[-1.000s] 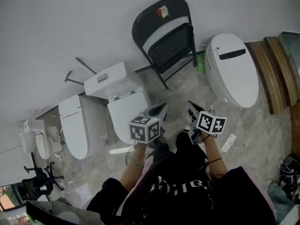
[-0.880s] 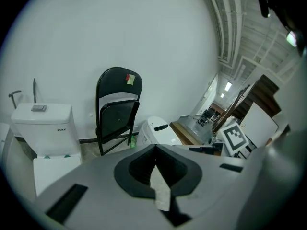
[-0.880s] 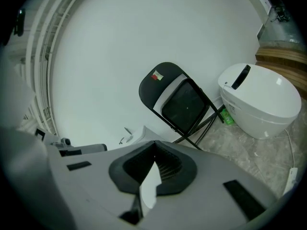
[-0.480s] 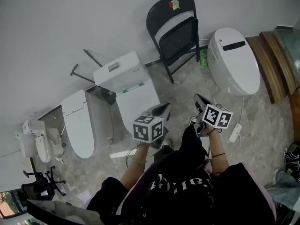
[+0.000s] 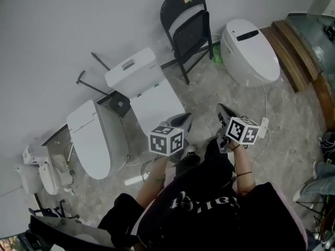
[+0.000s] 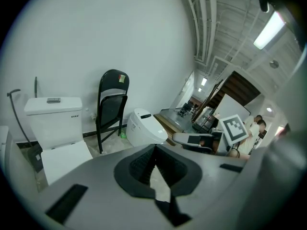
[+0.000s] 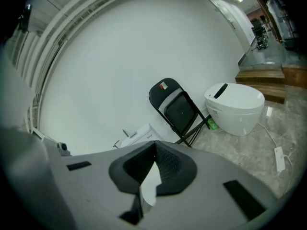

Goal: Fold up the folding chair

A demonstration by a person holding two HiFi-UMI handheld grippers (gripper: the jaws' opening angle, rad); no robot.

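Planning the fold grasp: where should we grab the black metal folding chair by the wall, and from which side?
Probably the curved top of the backrest of the black metal folding chair, approached from the open floor in front. Its back faces the white wall, and a white tank toilet and a white oval toilet flank it; the top bar is thin and exposed.

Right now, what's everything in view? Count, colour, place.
Black metal folding chair: one, black, standing against the white wall.
White rounded toilet: one, white, right of the chair.
White tank toilet: one, white, left of the chair.
White lidded toilet: one, white, further left.
Small green object: one, green, floor beside the chair.
Brown wooden steps: one set, brown, right edge.
White power strip: one, white, floor below the rounded toilet.
Left gripper: one, grey, shut, empty.
Right gripper: one, grey, shut, empty.
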